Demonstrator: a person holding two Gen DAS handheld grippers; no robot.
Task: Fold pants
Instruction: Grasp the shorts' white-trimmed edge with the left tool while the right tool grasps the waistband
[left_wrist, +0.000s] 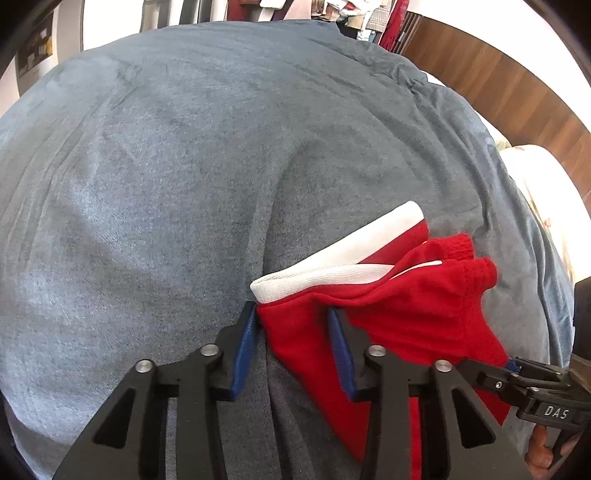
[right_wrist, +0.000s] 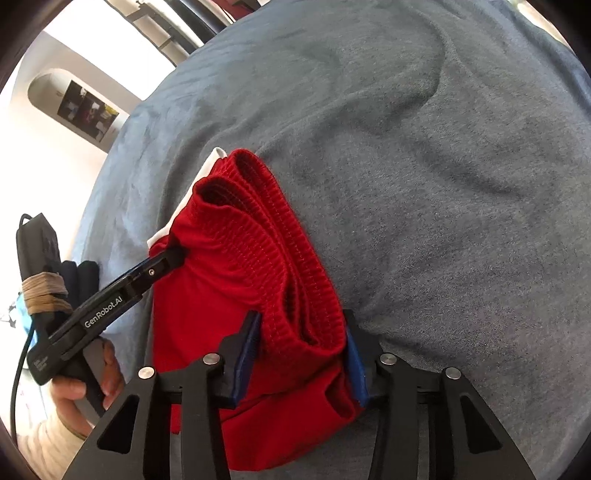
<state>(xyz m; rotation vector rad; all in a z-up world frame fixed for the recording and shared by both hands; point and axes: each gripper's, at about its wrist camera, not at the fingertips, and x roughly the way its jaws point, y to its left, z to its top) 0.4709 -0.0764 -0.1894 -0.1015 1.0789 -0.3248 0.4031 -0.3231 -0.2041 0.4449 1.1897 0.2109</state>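
Left gripper (left_wrist: 291, 314) jaws spread apart, red pants (left_wrist: 399, 306) cloth lying between the blue pads (left_wrist: 245, 343), not squeezed. White stripe (left_wrist: 343, 251) of the pants sits just ahead of its fingertips, on the gray blanket (left_wrist: 166, 166). Right gripper (right_wrist: 301, 328) also wide, fingers either side of the bunched ribbed waistband (right_wrist: 266, 236); cannot tell if the pads press it. In the right wrist view the other gripper comes in from the left, tip touching the pants edge, hand (right_wrist: 85, 384) on its handle.
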